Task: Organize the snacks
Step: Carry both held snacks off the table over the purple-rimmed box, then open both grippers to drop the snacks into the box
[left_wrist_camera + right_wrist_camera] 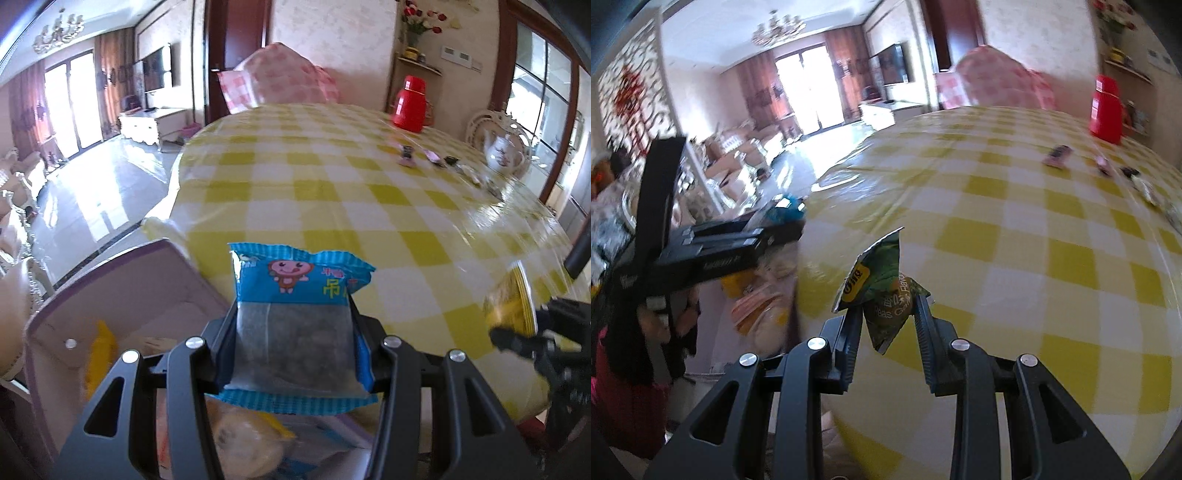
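Left tool [293,325] is pinching a blue snack packet [295,314] right above the open box [122,295] at the worktop [332,184] edge. Right tool [886,314] is clamped on a small green snack pouch [886,295], hovering over the worktop just beside that box.

Glossy, perhaps plastic tablecloth [369,192]; shiny plastic blue snack packet [295,295].

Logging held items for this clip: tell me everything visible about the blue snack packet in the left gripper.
The blue snack packet is a glossy plastic pouch with crimped, sawtoothed end seals, a cartoon monkey and yellow characters on its blue upper part, and a clear window showing dark contents. It stands roughly upright, clamped at its sides between the fingers of the left gripper, above an open pale box beside the checked table.
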The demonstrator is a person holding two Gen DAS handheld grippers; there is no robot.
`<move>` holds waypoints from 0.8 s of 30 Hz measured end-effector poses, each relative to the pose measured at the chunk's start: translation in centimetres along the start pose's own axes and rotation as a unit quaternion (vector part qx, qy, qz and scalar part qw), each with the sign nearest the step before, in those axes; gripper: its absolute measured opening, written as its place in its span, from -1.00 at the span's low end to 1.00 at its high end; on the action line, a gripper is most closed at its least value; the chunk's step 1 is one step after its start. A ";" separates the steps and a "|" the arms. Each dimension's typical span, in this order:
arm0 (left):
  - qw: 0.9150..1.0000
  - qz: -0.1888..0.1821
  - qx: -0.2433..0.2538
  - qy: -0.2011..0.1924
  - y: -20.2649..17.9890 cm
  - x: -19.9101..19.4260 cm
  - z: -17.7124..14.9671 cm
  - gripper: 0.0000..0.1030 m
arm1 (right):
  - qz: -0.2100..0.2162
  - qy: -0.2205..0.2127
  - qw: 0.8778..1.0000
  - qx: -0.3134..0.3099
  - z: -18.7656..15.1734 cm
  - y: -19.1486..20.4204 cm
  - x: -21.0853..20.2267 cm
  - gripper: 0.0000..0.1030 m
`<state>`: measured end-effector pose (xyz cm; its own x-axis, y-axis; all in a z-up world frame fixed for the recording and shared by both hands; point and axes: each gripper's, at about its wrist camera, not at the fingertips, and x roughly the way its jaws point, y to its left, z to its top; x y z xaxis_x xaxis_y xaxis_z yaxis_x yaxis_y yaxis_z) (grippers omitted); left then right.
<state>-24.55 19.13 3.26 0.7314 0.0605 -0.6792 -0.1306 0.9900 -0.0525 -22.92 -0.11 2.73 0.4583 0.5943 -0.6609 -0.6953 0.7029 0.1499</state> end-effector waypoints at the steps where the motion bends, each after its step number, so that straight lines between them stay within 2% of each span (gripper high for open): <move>1: 1.000 0.004 -0.002 -0.001 0.3 -0.1 0.1 -0.02 | 0.003 0.001 1.000 -0.010 0.1 0.7 0.2 -0.42; 12: 0.999 0.040 -0.011 -0.010 3.7 -1.5 0.8 -0.02 | 0.018 0.004 0.995 -0.101 2.0 7.0 1.9 -0.42; 16: 0.999 0.026 -0.024 0.007 6.2 -2.4 0.7 -0.02 | 0.028 0.007 0.990 -0.135 2.9 9.4 2.5 -0.42; 21: 0.997 0.079 -0.008 0.025 8.9 -3.2 0.0 -0.02 | 0.053 0.020 0.982 -0.179 2.9 13.1 4.0 -0.42; 24: 0.994 0.103 -0.019 0.035 10.9 -2.8 -0.5 -0.02 | 0.077 0.042 0.976 -0.198 2.4 15.0 5.3 -0.42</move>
<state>-28.34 29.68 4.26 0.6379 0.2503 -0.7283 -0.2978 0.9523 0.0664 -29.63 14.55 3.20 0.2961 0.6354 -0.7132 -0.9193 0.3922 -0.0323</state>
